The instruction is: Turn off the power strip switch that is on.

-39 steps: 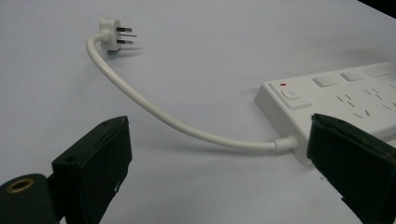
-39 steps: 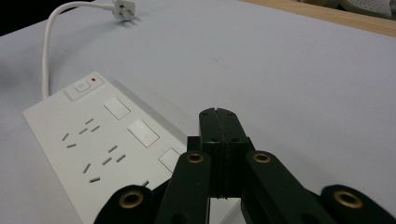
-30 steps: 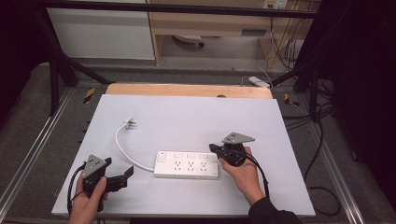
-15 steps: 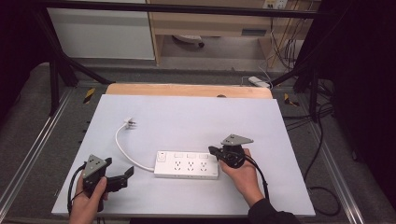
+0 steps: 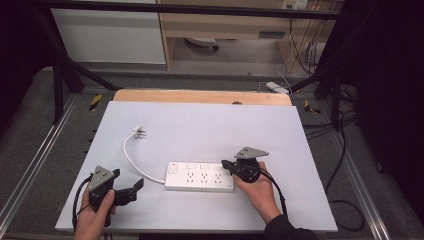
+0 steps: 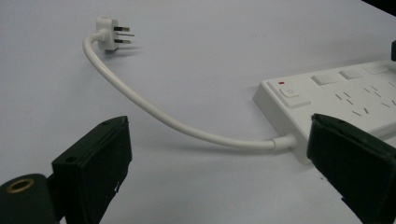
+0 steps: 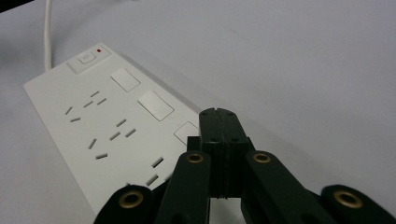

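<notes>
Two grippers work a white power strip (image 5: pixel 200 176) lying low-centre on the tabletop (image 5: pixel 210 125). Right gripper (image 7: pixel 218 116), fingers clenched empty, hovers over the strip's right-end switches. Left gripper (image 5: pixel 134 189) sits lower left, fingers spread. Light, rigid, slick plastic; best pinched across its narrow sides. Its cable (image 6: pixel 154 112) flexes.

Landmark: the white power strip (image 6: pixel 336 100) lay at the right on the pale table (image 6: pixel 210 42).
Switch: a power button (image 6: pixel 290 92) sat at the strip's near-left end.
Cable: a white cable (image 6: pixel 154 112) curved away left from that end.
Plug: the plug (image 6: pixel 110 33) rested far up-left of the strip.
Left gripper (image 6: pixel 219 154): jaws stood wide apart, gripping nothing, one jaw overlapping the strip's corner.
</notes>
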`<action>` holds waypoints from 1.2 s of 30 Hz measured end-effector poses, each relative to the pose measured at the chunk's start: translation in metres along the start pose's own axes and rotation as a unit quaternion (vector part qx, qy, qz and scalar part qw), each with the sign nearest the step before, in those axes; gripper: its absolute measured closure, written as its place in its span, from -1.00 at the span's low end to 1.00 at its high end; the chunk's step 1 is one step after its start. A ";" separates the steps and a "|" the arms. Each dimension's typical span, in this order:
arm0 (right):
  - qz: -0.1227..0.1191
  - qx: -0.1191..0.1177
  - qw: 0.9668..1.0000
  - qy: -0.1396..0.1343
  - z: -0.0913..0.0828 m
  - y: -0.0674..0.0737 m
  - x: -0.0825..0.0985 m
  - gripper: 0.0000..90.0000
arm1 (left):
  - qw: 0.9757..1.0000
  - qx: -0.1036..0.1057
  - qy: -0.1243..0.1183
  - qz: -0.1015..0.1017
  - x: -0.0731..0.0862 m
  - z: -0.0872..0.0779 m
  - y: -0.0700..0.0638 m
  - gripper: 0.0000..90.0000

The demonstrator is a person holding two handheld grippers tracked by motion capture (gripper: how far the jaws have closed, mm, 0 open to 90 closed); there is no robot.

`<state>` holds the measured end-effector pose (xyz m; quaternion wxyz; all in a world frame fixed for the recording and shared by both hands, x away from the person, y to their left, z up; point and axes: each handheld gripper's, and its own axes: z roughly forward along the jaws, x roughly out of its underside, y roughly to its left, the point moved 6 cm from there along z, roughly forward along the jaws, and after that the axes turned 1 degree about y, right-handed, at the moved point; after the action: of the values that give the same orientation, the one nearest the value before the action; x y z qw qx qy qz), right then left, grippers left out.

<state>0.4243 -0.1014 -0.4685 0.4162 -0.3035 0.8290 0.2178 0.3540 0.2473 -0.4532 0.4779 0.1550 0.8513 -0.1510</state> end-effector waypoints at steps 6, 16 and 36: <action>0.001 -0.001 1.000 0.002 0.003 0.002 0.001 1.00 | 1.000 0.001 0.000 0.001 0.000 0.000 0.000 -0.85; 0.002 -0.002 1.000 0.006 0.006 0.003 0.002 1.00 | 1.000 0.001 0.000 0.001 0.000 0.000 -0.001 -0.85; -0.002 -0.002 1.000 0.006 0.009 0.004 0.004 1.00 | 1.000 0.002 0.003 0.003 0.000 0.001 -0.001 -0.85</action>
<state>0.4248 -0.0946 -0.4765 0.4109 -0.3072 0.8305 0.2170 0.3539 0.2463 -0.4537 0.4758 0.1591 0.8519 -0.1503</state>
